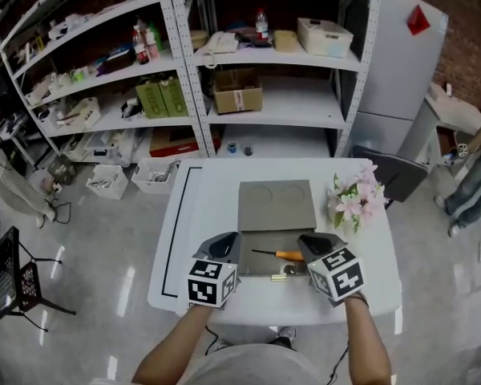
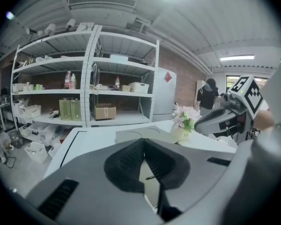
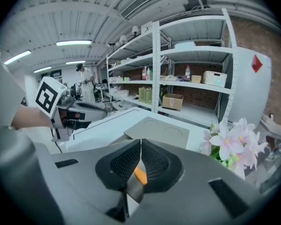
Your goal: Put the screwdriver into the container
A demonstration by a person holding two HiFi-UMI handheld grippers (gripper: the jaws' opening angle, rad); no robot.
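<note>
The screwdriver (image 1: 277,254), orange handle and thin dark shaft, lies across the darker front half of the open grey container (image 1: 256,266) on the white table (image 1: 208,199). The container's lid (image 1: 276,205) lies flat behind it and has two round recesses. My left gripper (image 1: 235,237) is at the container's left edge, shut and holding nothing. My right gripper (image 1: 303,238) is at its right edge, just beyond the handle, also shut and holding nothing. Below the shut jaws the shaft (image 2: 151,177) shows in the left gripper view and the orange handle (image 3: 139,175) in the right gripper view.
A pot of pink flowers (image 1: 351,199) stands on the table right of the lid. Metal shelves (image 1: 256,79) with boxes and bottles rise behind the table. A black line (image 1: 179,215) runs along the table's left side. A grey cabinet (image 1: 401,62) stands at the back right.
</note>
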